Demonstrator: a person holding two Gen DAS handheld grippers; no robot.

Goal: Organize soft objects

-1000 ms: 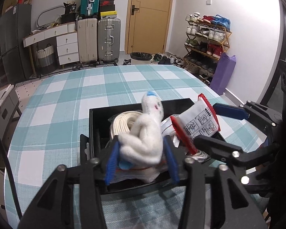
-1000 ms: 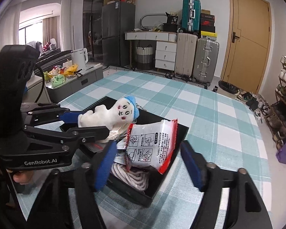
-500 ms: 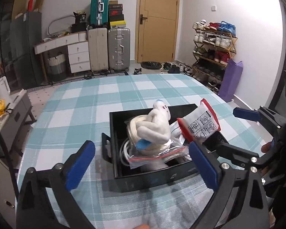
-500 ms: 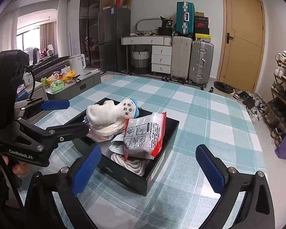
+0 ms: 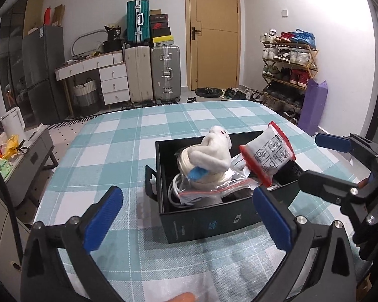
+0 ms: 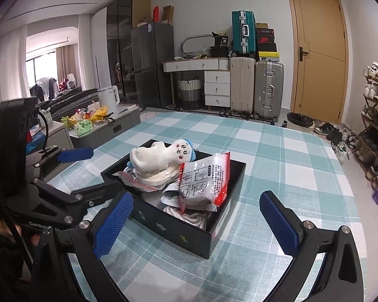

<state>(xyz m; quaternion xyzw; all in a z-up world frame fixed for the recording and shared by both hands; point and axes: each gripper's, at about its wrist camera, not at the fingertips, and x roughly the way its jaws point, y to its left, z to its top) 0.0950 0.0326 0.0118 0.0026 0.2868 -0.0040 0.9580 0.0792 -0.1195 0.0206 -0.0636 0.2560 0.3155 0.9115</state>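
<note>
Here the plush doll (image 5: 215, 151) lies in the black box (image 5: 204, 221), beyond both gaping, empty tools (image 5: 189, 216).

Home interior: shoe rack (image 5: 287, 58), stacked suitcases (image 5: 151, 70), fridge (image 6: 151, 63), drawer unit (image 6: 215, 85), checked-cloth counter (image 6: 289, 156).

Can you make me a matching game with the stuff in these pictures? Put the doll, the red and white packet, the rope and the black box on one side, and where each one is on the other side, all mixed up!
Things:
1. plush doll
2. red and white packet
3. white rope
4. black box

Places:
A. stands on the checked tablecloth
B. lies at the bottom of the box, under the packet
C. lies on top of the pile, on a cream coil
D. leans against the box's wall, poking over the rim

Pairs: 1-C, 2-D, 3-B, 4-A
</note>
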